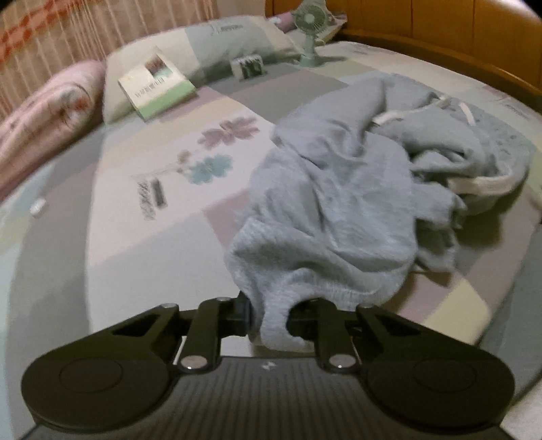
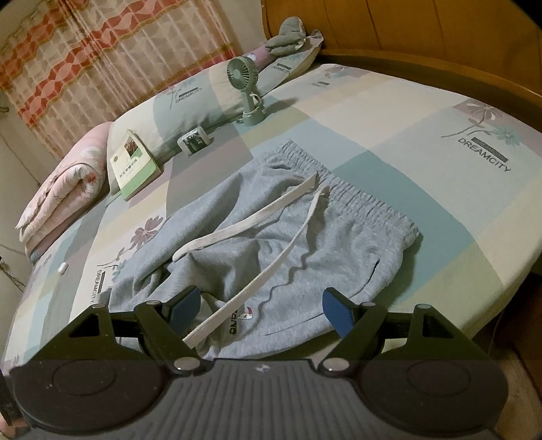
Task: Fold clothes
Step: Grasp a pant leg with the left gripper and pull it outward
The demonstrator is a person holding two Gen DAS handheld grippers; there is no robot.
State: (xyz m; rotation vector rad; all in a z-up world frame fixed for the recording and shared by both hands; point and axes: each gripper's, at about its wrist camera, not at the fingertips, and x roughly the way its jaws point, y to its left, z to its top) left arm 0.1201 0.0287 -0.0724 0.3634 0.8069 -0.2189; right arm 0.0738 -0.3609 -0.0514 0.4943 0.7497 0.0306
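Note:
Grey sweatpants (image 1: pixel 338 210) lie crumpled on the patchwork bed sheet (image 1: pixel 142 237). My left gripper (image 1: pixel 271 318) is shut on a fold at the near edge of the sweatpants, and cloth bulges out between its black fingers. In the right wrist view the sweatpants (image 2: pixel 338 243) lie flatter, with the elastic waistband (image 2: pixel 355 199) at the far side and a white drawstring (image 2: pixel 244 220) trailing across them. My right gripper (image 2: pixel 261 309) stands open above the near part of the sweatpants. Its blue pads (image 2: pixel 337 313) are wide apart and press on nothing.
Against a pillow (image 2: pixel 189 101) at the head of the bed lean a green-edged book (image 2: pixel 135 162) and a small box (image 2: pixel 196 142). A green desk fan (image 2: pixel 249 91) stands nearby. A rolled pink quilt (image 2: pixel 67 193) lies left. A wooden headboard (image 2: pixel 406 30) curves round the far right.

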